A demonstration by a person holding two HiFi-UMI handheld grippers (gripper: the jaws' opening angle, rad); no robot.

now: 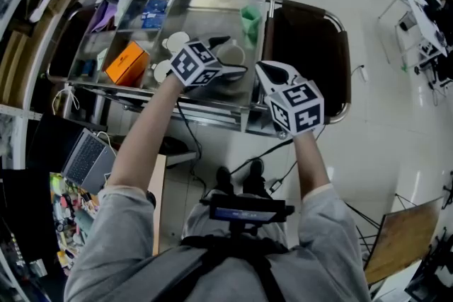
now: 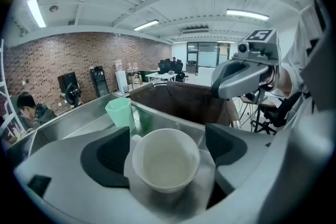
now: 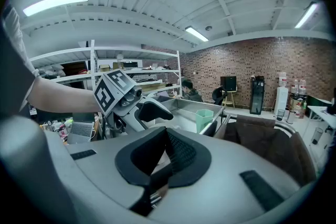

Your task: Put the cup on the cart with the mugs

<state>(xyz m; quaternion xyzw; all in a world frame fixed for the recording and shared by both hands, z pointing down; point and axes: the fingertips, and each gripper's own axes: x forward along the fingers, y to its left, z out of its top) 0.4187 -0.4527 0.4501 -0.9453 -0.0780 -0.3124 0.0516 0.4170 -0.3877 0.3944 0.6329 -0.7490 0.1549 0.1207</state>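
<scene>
A white cup [image 2: 165,160] stands upright on the steel cart [image 1: 212,108], between the jaws of my left gripper [image 2: 167,150]. The jaws stand wide around it, and a thin gap shows beside the right pad [image 2: 226,143]. In the head view the cup [image 1: 231,51] sits mid-tray, to the right of two white mugs [image 1: 175,43]. My right gripper [image 1: 272,73] hovers over the cart's front right edge, close to the left one. Its pads [image 3: 176,152] meet with nothing between them.
A pale green cup [image 1: 250,21] stands at the tray's far right. An orange box [image 1: 127,64] and small items fill the left part. A brown fabric bin [image 1: 311,46] hangs off the cart's right end. A laptop [image 1: 85,159] lies lower left.
</scene>
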